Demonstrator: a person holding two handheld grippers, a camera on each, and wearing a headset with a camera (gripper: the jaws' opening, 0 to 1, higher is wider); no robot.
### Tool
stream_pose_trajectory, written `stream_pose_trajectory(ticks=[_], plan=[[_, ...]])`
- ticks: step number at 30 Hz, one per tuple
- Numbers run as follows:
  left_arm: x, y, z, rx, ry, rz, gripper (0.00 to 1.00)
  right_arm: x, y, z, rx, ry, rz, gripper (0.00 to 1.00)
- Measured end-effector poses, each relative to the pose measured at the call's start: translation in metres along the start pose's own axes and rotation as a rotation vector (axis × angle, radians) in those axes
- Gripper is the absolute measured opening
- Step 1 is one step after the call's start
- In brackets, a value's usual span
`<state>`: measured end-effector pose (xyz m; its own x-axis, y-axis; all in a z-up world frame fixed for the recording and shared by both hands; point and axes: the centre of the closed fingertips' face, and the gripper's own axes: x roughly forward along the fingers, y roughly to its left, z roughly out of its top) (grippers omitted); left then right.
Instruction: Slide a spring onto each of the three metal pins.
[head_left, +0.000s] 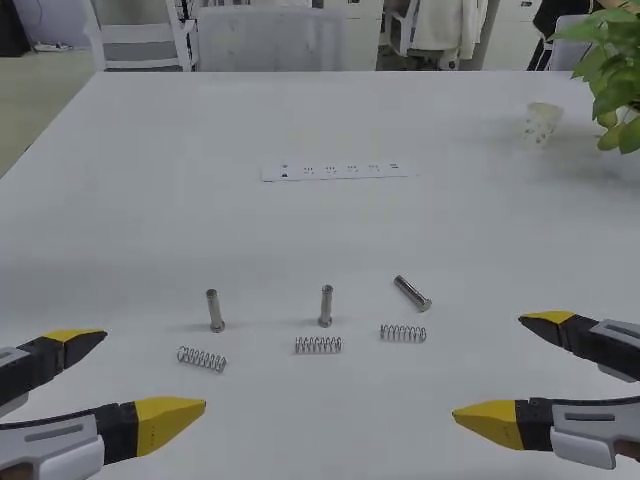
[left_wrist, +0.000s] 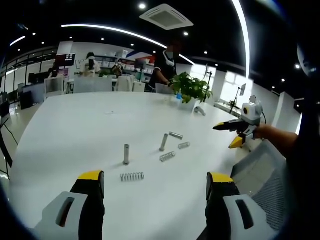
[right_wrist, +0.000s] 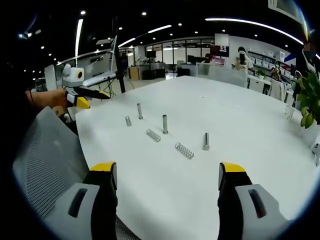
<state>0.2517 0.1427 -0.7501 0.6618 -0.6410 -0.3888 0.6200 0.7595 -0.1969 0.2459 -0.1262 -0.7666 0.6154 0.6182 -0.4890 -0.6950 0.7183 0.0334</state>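
Springs (head_left: 318, 345) lie beside pins (head_left: 326, 305), plant (head_left: 610, 70) well apart.

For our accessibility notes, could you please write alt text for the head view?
On a white table, three springs lie loose, one in front of each metal pin: the left pin and middle pin stand upright, the right pin lies on its side. The left gripper and right gripper sit open at the bottom corners.

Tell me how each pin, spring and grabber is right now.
left pin: upright, bare
middle pin: upright, bare
right pin: lying down, bare
left spring: lying loose
middle spring: lying loose
right spring: lying loose
left gripper: open, empty
right gripper: open, empty
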Motion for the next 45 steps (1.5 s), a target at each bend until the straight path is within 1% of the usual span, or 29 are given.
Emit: stream_pose_trajectory(ticks=[10,14,18,25,31,36,45], plan=[[0.0,0.0,0.0,0.0,0.001,-0.001,0.8,-0.001,-0.002,-0.002,-0.001,0.011,-0.002,0.83],[0.0,0.0,0.0,0.006,0.006,-0.001,0.8,-0.001,-0.003,-0.001,-0.001,0.006,-0.002,0.83],[0.0,0.0,0.002,0.005,0.001,0.001,0.8,-0.001,-0.003,-0.001,-0.003,0.009,0.001,0.83],[0.0,-0.001,0.002,0.005,-0.004,-0.002,0.8,-0.001,-0.01,-0.001,0.001,0.014,-0.016,0.82],[0.0,-0.001,0.0,0.001,-0.003,-0.001,0.8,0.002,-0.018,0.006,-0.006,0.015,-0.031,0.81],[-0.001,-0.002,0.002,0.002,-0.01,0.001,0.8,0.007,-0.026,0.013,-0.018,0.014,-0.039,0.8],[-0.004,-0.003,0.001,0.005,-0.01,0.004,0.8,0.021,-0.041,0.029,-0.044,0.01,-0.041,0.77]])
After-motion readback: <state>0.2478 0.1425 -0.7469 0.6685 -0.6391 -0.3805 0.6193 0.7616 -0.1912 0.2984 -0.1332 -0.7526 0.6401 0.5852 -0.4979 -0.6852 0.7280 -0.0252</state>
